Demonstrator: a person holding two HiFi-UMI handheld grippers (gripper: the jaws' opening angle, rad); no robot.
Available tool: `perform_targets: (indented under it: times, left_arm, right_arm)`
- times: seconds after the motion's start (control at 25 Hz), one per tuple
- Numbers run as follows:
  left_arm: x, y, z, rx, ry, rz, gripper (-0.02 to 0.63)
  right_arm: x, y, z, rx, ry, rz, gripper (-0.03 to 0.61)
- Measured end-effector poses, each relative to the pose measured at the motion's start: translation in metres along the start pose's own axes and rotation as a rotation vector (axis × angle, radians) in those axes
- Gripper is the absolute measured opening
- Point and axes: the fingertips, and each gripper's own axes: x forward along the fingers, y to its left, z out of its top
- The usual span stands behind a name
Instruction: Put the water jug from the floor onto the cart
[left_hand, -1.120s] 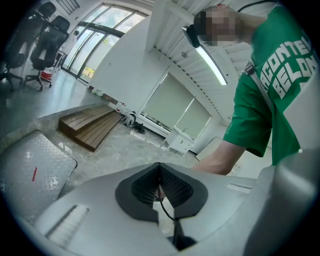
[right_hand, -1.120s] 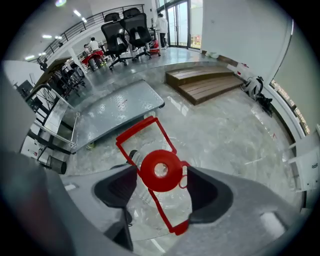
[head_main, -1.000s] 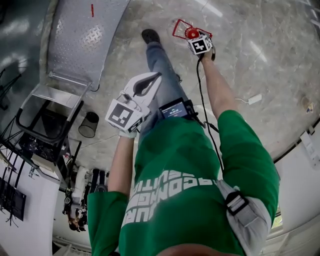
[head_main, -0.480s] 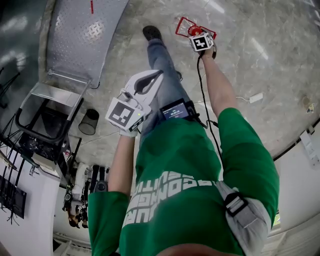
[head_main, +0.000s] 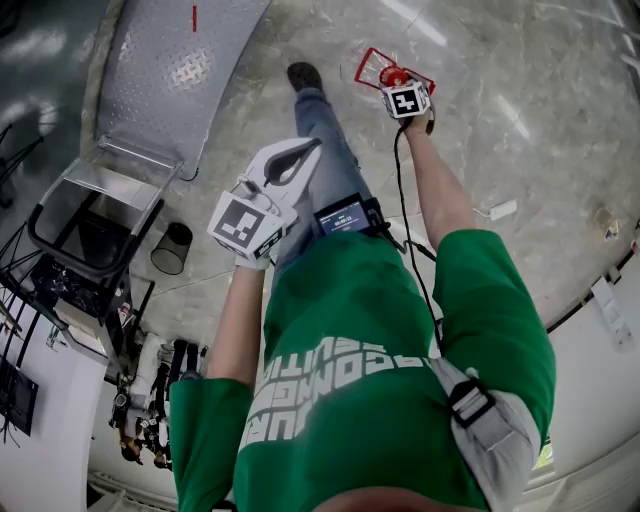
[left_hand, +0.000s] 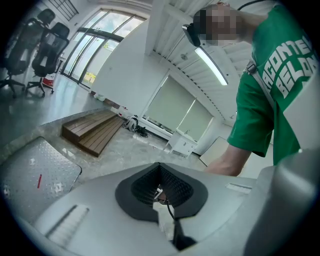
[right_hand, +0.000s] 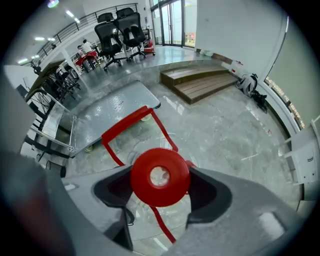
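The water jug is clear, with a red cap (right_hand: 160, 176) and a red handle frame (right_hand: 127, 127). My right gripper (right_hand: 160, 186) is shut on its neck just under the cap and carries it above the marble floor. In the head view the jug's red handle (head_main: 375, 62) shows just beyond that right gripper (head_main: 395, 82), at arm's length ahead. The cart (head_main: 170, 70) is a flat diamond-plate platform, ahead and to the left; it also shows behind the jug as the cart (right_hand: 115, 112). My left gripper (head_main: 290, 165) is shut and empty near the person's waist.
A metal step stand (head_main: 90, 215) and a black bin (head_main: 172, 247) stand left of the person, with cables and gear behind. A white power strip (head_main: 495, 210) lies on the floor at right. Wooden platform steps (right_hand: 197, 82) and office chairs (right_hand: 120, 32) are farther off.
The right gripper and the jug have moved a little farther ahead and right. The person's leading foot has stepped forward, and the cart sits slightly closer in view.
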Motion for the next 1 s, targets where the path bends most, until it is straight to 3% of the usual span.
perform_targets:
  times: [0.2, 0.36, 0.6, 1.0]
  left_arm:
    - [-0.013, -0.018, 0.026, 0.069, -0.061, 0.022, 0.009]
    - [-0.037, -0.04, 0.038, 0.079, -0.09, 0.048, 0.009]
    - [-0.072, -0.035, 0.072, 0.093, -0.231, 0.136, 0.009]
    - [-0.143, -0.012, 0.105, 0.121, -0.381, 0.278, 0.009]
  right_arm:
    - [-0.068, -0.008, 0.015, -0.01, -0.059, -0.024, 0.299]
    - [-0.141, -0.001, 0.024, -0.033, -0.136, -0.01, 0.299]
    - [-0.241, -0.01, 0.088, -0.108, -0.304, -0.041, 0.299]
    - [-0.377, 0.009, 0.18, -0.17, -0.52, -0.031, 0.298]
